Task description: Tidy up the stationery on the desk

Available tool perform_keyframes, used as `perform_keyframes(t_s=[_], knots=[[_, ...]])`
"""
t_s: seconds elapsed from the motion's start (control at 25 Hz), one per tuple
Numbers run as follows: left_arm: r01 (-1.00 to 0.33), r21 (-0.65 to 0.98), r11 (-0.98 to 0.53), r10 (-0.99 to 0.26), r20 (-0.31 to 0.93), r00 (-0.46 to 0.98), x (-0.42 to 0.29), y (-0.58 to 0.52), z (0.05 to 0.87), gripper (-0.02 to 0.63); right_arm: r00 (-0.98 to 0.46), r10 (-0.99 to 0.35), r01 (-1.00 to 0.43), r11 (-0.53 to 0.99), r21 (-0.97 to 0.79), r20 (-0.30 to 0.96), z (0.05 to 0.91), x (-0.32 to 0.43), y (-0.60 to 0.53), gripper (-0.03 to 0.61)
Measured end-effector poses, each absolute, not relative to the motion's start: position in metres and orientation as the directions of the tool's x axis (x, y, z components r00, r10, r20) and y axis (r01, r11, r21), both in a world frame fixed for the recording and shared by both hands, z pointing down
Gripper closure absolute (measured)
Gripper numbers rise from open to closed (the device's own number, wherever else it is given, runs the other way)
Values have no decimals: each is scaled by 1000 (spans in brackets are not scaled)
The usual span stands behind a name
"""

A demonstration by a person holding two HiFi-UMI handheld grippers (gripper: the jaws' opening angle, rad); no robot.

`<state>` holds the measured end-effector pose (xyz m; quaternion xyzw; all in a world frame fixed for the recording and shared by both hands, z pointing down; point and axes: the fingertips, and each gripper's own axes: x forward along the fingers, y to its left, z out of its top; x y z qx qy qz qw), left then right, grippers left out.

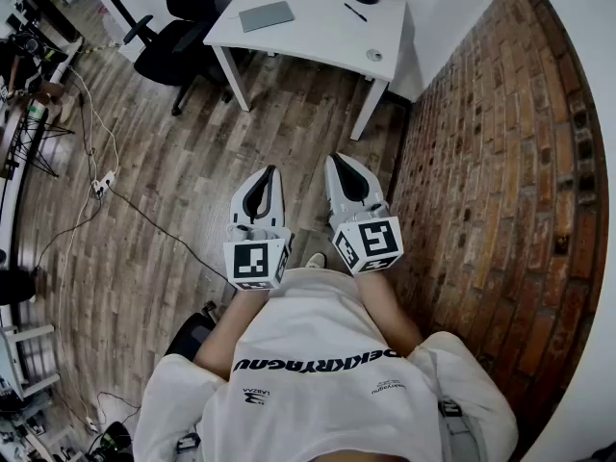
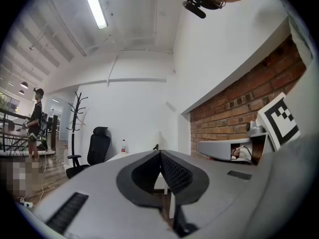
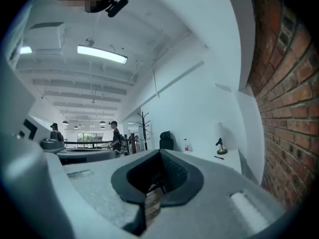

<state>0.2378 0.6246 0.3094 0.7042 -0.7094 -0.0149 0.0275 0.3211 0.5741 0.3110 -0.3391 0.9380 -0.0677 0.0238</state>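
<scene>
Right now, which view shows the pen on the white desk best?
The head view: from above, the pen lies plainly on the white desk. The right gripper view shows only a thin dark sliver of it, far off. The left gripper view does not show it.

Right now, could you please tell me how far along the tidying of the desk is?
Nothing looks done yet: the flat grey pad, the thin black pen and the small round item lie spread on the white desk. Nothing is in hand: the left gripper and right gripper are shut and empty, over the wooden floor, short of the desk. All the tidying is left.
</scene>
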Motion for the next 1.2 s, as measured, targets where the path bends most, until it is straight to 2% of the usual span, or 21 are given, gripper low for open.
perform_keyframes(t_s=[0.72, 1.2], knots=[[-997, 71, -9, -999, 42, 12, 228, 587, 335, 617, -735, -678, -670, 724, -166, 7, 324, 318, 532, 580], [-994, 84, -77, -995, 51, 82, 145, 421, 356, 617, -667, -745, -738, 653, -172, 30, 349, 244, 374, 580]])
